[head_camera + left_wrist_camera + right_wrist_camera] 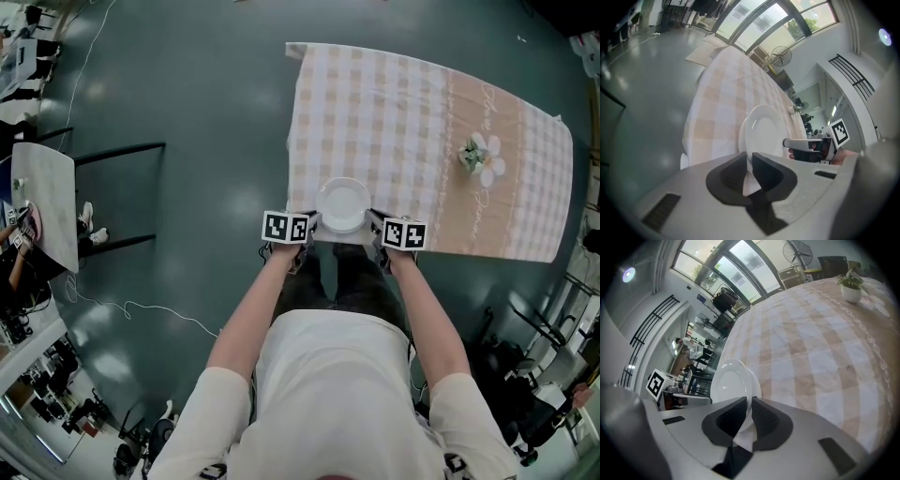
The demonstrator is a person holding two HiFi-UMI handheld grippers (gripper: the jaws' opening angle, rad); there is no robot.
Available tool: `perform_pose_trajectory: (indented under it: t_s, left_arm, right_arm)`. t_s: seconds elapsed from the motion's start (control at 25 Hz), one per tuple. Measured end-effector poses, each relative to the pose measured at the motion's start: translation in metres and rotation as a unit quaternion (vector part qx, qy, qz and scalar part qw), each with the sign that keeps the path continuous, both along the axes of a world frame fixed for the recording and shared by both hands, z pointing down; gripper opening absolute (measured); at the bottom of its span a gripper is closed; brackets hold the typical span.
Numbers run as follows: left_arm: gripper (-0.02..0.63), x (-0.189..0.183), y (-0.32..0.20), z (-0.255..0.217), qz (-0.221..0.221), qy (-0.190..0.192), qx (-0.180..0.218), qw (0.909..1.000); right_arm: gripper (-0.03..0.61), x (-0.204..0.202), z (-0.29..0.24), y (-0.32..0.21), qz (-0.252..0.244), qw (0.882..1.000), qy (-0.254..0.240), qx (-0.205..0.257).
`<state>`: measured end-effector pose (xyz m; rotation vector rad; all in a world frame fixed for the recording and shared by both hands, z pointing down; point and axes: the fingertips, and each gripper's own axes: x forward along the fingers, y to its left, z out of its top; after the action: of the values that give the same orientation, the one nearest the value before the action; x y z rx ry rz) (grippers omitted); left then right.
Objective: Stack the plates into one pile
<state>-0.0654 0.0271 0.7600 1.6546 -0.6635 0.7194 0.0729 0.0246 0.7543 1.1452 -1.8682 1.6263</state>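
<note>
The left gripper (307, 226) and right gripper (376, 228) each pinch the round, glossy white plate (343, 204) by its rim. Far right on the checked cloth (394, 112), a pot (852, 294) holds a plant (848, 280).

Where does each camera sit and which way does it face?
Head view: on the person's head, looking steeply down at the table; both arms show, left gripper and right gripper clamp a plate.
Left gripper view: on the left gripper, looking along its jaws over the plate; right gripper beyond.
Right gripper view: on the right gripper, looking over the plate toward a potted plant; left gripper beyond.
Shared: all three show the plate.
</note>
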Motion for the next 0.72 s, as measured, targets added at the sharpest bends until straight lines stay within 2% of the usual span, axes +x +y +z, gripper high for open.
perform_pose_trajectory:
  t_s: [0.52, 0.72]
  left_arm:
    - [0.046, -0.003, 0.014, 0.008, 0.006, -0.006, -0.032, 0.9994]
    - [0.051, -0.002, 0.013, 0.011, 0.004, -0.003, -0.039, 0.9992]
  right_arm:
    - [0.054, -0.002, 0.002, 0.007, 0.015, 1.0, 0.01, -0.002]
    - [0.054, -0.001, 0.002, 0.004, 0.017, 0.999, 0.032, 0.002]
